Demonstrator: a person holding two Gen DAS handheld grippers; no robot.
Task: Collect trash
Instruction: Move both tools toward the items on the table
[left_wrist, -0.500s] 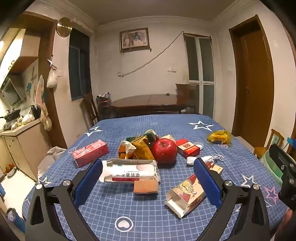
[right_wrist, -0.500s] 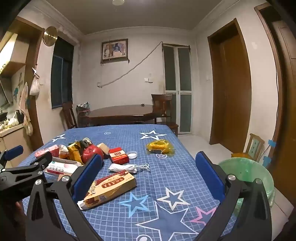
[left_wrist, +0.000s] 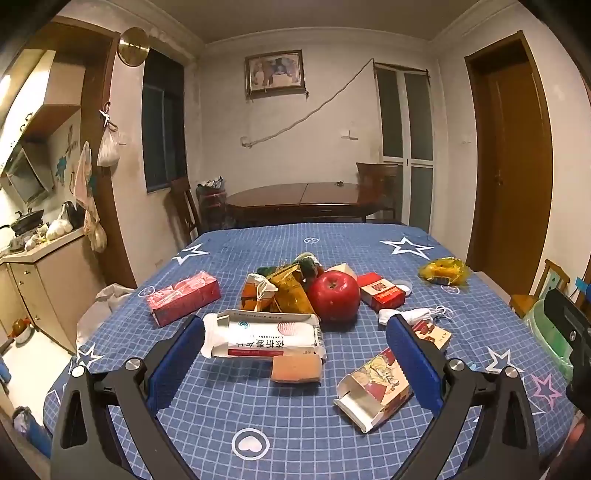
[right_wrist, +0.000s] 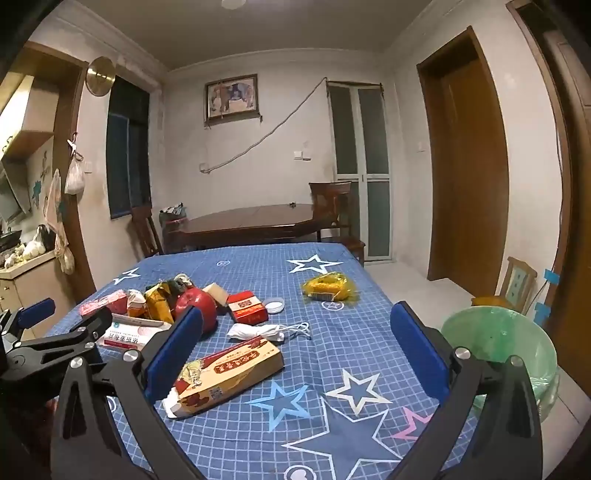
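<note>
Both claws wide open, empty. Your right claw (right_wrist: 295, 354) nearest long carton (right_wrist: 225, 373): lies just ahead-left, long axis slanting up-right. Green bin (right_wrist: 502, 343) at right, beside counter (right_wrist: 332, 424).

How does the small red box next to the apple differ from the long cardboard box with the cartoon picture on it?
The red box is short, mostly red and looks closed. The long box is far longer, tan with a cartoon picture, and its near end gapes open. The red box lies close to the apple; the long box lies apart, nearer the camera. Both lie flat on the blue tablecloth.
</note>
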